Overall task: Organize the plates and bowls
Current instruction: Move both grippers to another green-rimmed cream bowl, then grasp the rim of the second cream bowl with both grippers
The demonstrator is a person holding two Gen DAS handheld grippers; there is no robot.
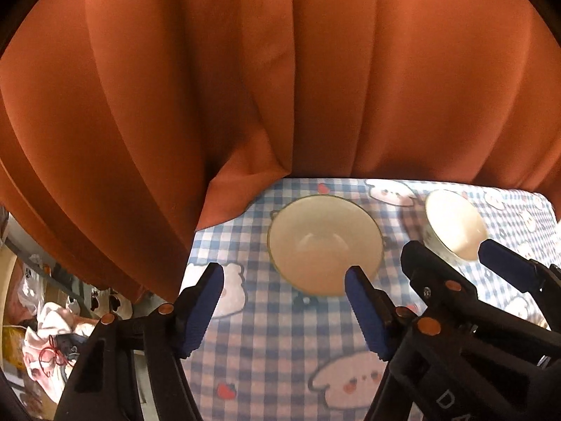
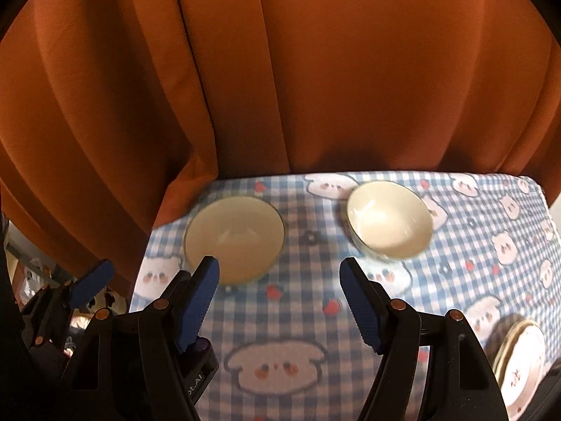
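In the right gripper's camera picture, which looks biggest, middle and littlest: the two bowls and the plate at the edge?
1. Left bowl, slightly largest.
2. Right bowl, nearly the same, so unsure.
3. Plate, smallest as seen, but it is cut off at the picture's edge, so its true size is unclear.

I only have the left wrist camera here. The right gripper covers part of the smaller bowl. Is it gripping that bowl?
Observer: No. In the right wrist view the right gripper stands open with nothing between its fingers. The smaller bowl sits on the tablecloth beyond it, untouched.
Operator: Anything on the table that I am missing?
Observer: Yes, a gold-rimmed plate lies at the near right of the cloth, beside the right gripper.
Operator: Is the smaller bowl empty?
Observer: Its whole inside shows there, and it looks empty.
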